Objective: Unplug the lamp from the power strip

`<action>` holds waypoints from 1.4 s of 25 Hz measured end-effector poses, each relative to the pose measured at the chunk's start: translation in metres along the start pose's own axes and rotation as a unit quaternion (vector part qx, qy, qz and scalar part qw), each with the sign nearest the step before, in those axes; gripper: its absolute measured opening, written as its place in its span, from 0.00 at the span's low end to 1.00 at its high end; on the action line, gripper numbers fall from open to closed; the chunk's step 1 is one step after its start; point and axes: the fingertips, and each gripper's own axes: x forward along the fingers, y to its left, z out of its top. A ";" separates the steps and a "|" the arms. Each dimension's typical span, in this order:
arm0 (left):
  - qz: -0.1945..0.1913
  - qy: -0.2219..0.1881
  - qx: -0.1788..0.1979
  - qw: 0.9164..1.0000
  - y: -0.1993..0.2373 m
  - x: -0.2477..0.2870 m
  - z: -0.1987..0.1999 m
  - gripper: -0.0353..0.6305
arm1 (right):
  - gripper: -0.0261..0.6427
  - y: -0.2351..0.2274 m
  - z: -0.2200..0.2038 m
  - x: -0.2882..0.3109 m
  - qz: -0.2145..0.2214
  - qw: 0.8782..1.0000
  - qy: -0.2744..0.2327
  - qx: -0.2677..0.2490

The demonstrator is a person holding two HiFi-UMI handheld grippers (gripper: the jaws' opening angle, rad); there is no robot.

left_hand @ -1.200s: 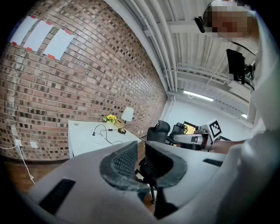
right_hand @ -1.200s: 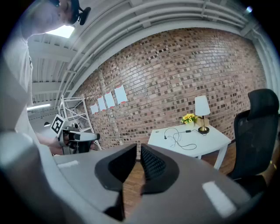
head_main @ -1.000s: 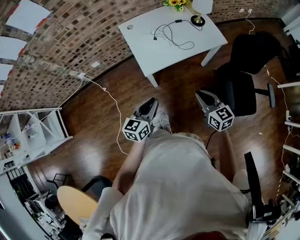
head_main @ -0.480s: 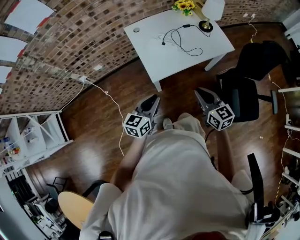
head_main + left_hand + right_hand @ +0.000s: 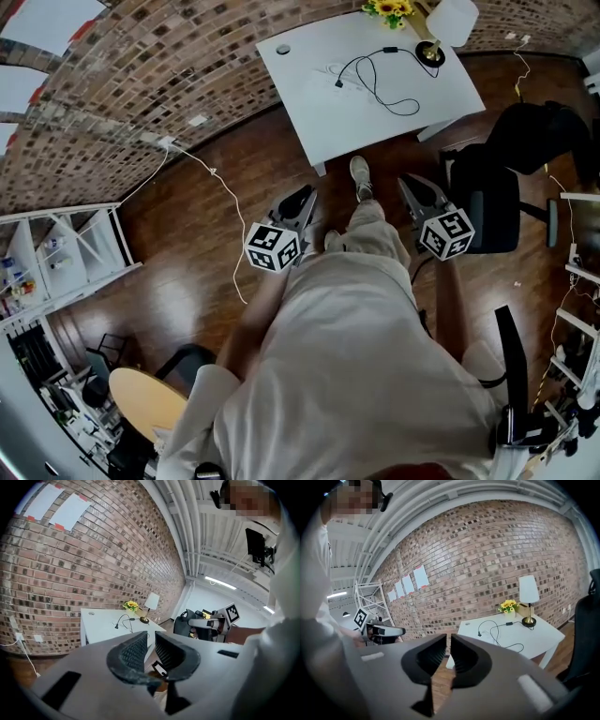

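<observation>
table nearer | lamp well beyond left gripper and right gripper jaws

Floor: I saw dark wood boards, polished and glossy with glare.
Wall: rough, matt brick with paler mortar.
Table: the white top looked smooth and matt.
Lamp: its base looked like shiny brass-toned metal.
Chair: black, matt, cloth-like.
Left gripper pads: ridged, dull, dark.
</observation>
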 end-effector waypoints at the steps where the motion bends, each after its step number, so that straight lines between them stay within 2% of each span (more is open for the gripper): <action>1: 0.007 0.001 -0.004 1.000 0.008 0.004 0.000 0.14 | 0.07 -0.005 0.002 0.009 0.004 1.000 0.003 -0.002; 5: 0.033 0.010 -0.014 0.999 0.037 0.029 0.009 0.14 | 0.07 -0.031 0.020 0.053 0.025 1.000 0.011 -0.011; 11: 0.054 0.033 -0.018 0.998 0.075 0.095 0.041 0.14 | 0.07 -0.091 0.060 0.122 0.045 0.998 0.036 -0.032; 17: 0.071 0.061 0.006 0.996 0.110 0.167 0.067 0.14 | 0.07 -0.152 0.092 0.190 0.065 0.992 0.070 -0.081; 22: 0.090 0.086 0.024 0.992 0.137 0.214 0.074 0.14 | 0.07 -0.177 0.108 0.232 0.094 0.986 0.086 -0.107; 28: 0.127 0.111 0.005 0.986 0.164 0.248 0.068 0.14 | 0.08 -0.198 0.096 0.275 0.134 0.975 0.127 -0.121; 35: 0.164 0.154 -0.010 0.974 0.192 0.271 0.037 0.14 | 0.10 -0.208 0.056 0.315 0.184 0.953 0.193 -0.145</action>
